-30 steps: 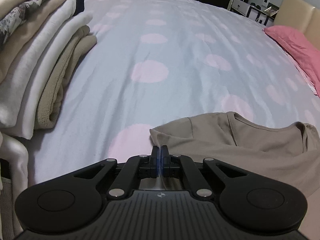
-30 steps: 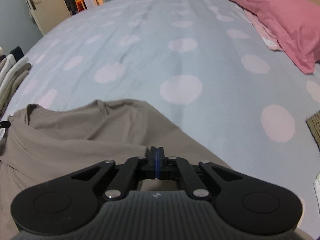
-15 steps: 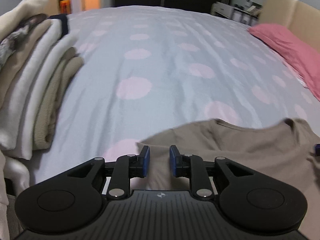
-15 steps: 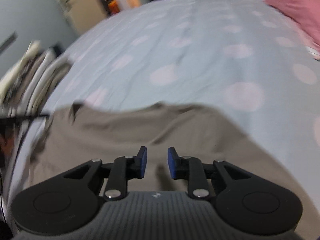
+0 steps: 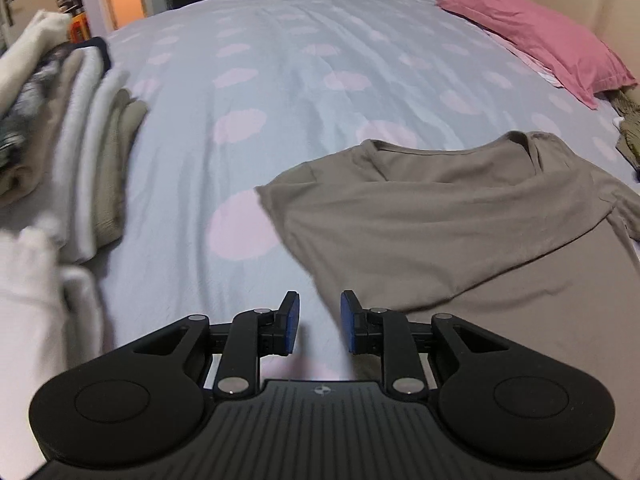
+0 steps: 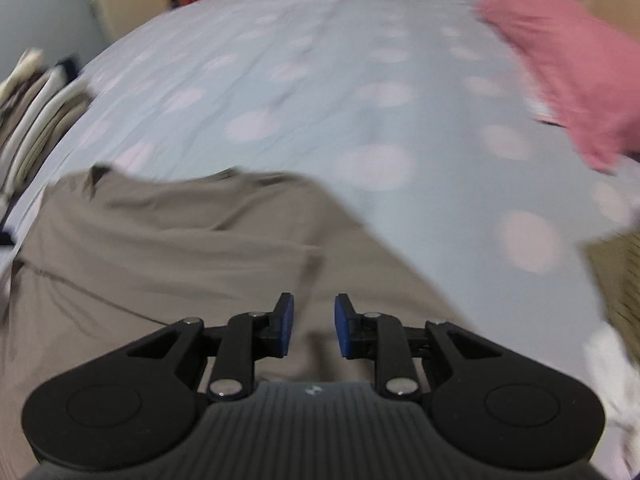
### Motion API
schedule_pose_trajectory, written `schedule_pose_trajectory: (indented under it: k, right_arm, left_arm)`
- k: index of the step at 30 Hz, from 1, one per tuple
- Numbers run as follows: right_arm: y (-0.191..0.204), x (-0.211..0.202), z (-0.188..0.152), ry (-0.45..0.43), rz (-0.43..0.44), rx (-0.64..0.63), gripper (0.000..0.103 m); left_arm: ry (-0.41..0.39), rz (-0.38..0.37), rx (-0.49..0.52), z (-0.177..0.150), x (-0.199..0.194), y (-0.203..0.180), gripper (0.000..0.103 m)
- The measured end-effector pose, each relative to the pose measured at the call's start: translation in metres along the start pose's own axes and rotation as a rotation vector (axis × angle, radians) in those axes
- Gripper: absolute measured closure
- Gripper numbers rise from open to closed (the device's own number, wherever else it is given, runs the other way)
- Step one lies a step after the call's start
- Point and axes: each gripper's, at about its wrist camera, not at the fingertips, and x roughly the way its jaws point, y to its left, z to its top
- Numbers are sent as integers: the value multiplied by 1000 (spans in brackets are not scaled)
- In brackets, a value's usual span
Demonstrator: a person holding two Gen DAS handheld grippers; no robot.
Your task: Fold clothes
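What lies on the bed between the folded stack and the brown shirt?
Only bare dotted sheet lies between the stack and the shirt; the left wrist view shows it.

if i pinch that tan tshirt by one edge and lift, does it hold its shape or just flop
Likely flops: the tan t-shirt lies thin and creased on the bedsheet, so it would drape from one pinch. It looks light. Dragging it would probably bunch it rather than slide it flat.

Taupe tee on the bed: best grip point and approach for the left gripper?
Likely the taupe tee's left side edge, just ahead of the open left gripper. Come low from the left: that hem lies flat and exposed on the bedsheet, so one finger can slide under.
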Motion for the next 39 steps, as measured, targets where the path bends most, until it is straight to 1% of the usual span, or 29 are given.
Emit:
schedule_pose_trajectory:
  k: [1, 3, 6, 9, 11, 12, 15, 16, 18, 20, 22, 26, 27, 28, 30, 36, 37, 38, 39]
  right_arm:
    - [-14, -12, -5, -11, -24, 44, 67]
    - [-44, -37, -16, -33, -77, 148, 59]
    - [-86, -75, -41, -74, -154, 306, 58]
    - [-118, -107, -71, -96, -242, 399, 57]
    - [-135, -124, -92, -108, -294, 454, 52]
    - [-143, -131, -104, -120, -311, 488, 49]
    - [-173, -148, -139, -107, -328, 595, 48]
    - [-182, -151, -152, -103, -337, 634, 45]
    - [-198, -152, -174, -78, -356, 692, 40]
    - [-213, -147, -192, -46, -351, 740, 39]
    - [-225, -143, -206, -30, -324, 796, 38]
    - [-236, -134, -217, -32, -266, 858, 39]
    - [-237, -131, -215, -26, -259, 852, 42]
    - [-238, -128, -213, -16, -265, 840, 52]
    - [-239, -122, -209, -10, -296, 816, 65]
    - [-246, -101, -211, 22, -287, 830, 63]
    - [-245, -99, -209, 23, -287, 819, 66]
    - [-243, -99, -207, 25, -288, 804, 70]
    - [-241, -99, -204, 27, -289, 790, 92]
  left_arm:
    - [-2, 15, -12, -1, -6, 2, 82]
    - [-24, 46, -40, -2, -18, 7, 82]
    - [-70, 82, -86, -6, -38, 13, 82]
    - [-103, 113, -134, -9, -57, 14, 82]
    - [-129, 110, -159, -10, -68, 13, 81]
    - [-133, 101, -177, -11, -71, 12, 77]
    - [-155, 71, -221, -13, -76, 7, 67]
    - [-165, 62, -234, -13, -77, 5, 65]
    - [-174, 69, -230, -14, -75, 0, 61]
    - [-174, 60, -223, -13, -71, -6, 57]
    - [-152, 33, -227, -12, -66, -11, 55]
    - [-107, 17, -255, -11, -54, -14, 55]
    - [-98, 18, -252, -10, -51, -15, 55]
    - [-90, 19, -248, -10, -49, -16, 55]
    - [-84, 16, -240, -10, -46, -19, 55]
    - [-66, -3, -229, -7, -38, -24, 54]
    - [-63, -6, -226, -6, -37, -25, 54]
    - [-60, -6, -220, -6, -36, -26, 54]
    - [-58, -6, -215, -5, -36, -27, 54]
